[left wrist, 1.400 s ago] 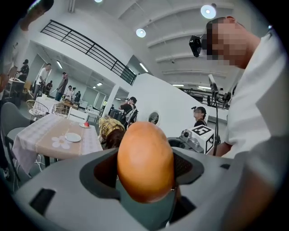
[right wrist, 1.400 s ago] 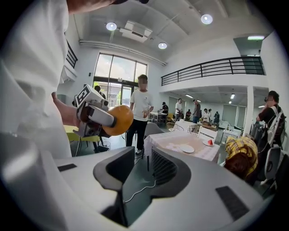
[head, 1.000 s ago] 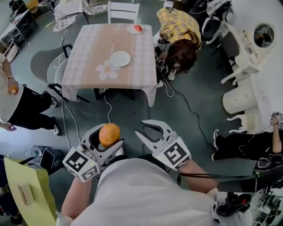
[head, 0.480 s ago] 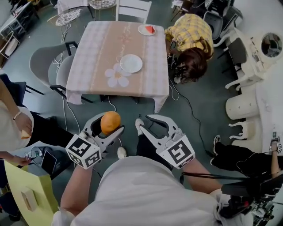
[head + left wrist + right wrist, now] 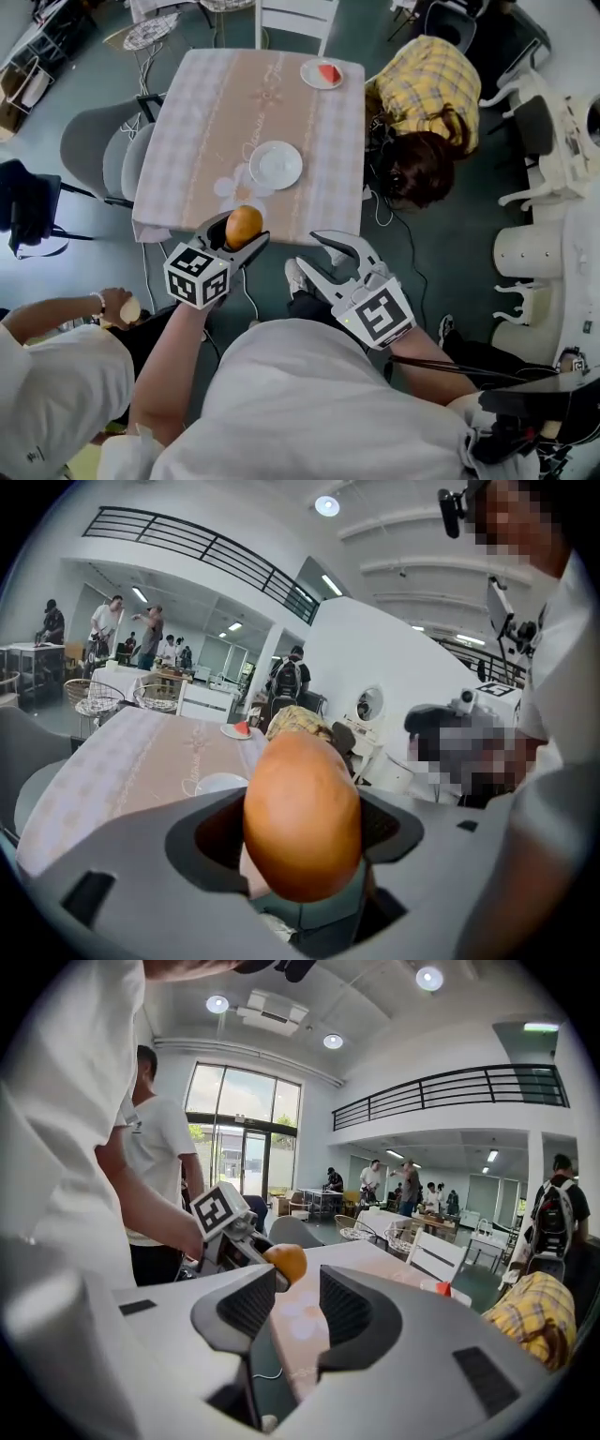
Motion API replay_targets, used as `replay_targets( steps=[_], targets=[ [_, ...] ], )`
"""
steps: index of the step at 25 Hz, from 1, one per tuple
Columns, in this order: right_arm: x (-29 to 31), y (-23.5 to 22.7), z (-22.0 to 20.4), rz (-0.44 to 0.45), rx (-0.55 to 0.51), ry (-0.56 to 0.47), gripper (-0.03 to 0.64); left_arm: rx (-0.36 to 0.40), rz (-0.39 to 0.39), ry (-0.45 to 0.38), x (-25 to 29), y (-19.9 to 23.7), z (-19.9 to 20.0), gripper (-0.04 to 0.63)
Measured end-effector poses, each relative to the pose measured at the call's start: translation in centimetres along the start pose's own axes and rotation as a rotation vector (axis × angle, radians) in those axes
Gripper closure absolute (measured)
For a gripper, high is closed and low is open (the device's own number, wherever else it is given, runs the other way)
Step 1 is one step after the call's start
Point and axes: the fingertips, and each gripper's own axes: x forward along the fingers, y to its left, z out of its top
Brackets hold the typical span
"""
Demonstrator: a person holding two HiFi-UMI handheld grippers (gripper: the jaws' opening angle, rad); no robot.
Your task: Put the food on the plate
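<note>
Gripping the orange [image 5: 244, 225], the left tongs [image 5: 242, 232] hover short of the plate [image 5: 276, 165].

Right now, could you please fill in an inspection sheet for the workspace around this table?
Surface: table with a checked cloth and a flower print.
Job's things: orange carried at the table's near edge; white plate empty, mid-table.
Clutter: small plate with a red piece, at the far corner.
Grippers: left gripper shut on the orange; right gripper has nothing between its jaws, which have just been opening.
Cables: cable loose on the floor right of the table.
Surroundings: person in a yellow checked shirt crouched beside the table; grey chair at its left.
</note>
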Motion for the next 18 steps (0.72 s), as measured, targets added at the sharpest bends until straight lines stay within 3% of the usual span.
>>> replay_targets(
  steps=[8, 18],
  targets=[
    [1.5, -9.2, -2.5, 0.039, 0.062, 0.017, 0.476, 0.011, 0.095, 0.182, 11.9, 8.4, -0.3, 0.264],
    [1.4, -12.9, -5.5, 0.079, 0.096, 0.076, 0.475, 0.090, 0.156, 0.391, 19.9, 13.1, -3.7, 0.264]
  ],
)
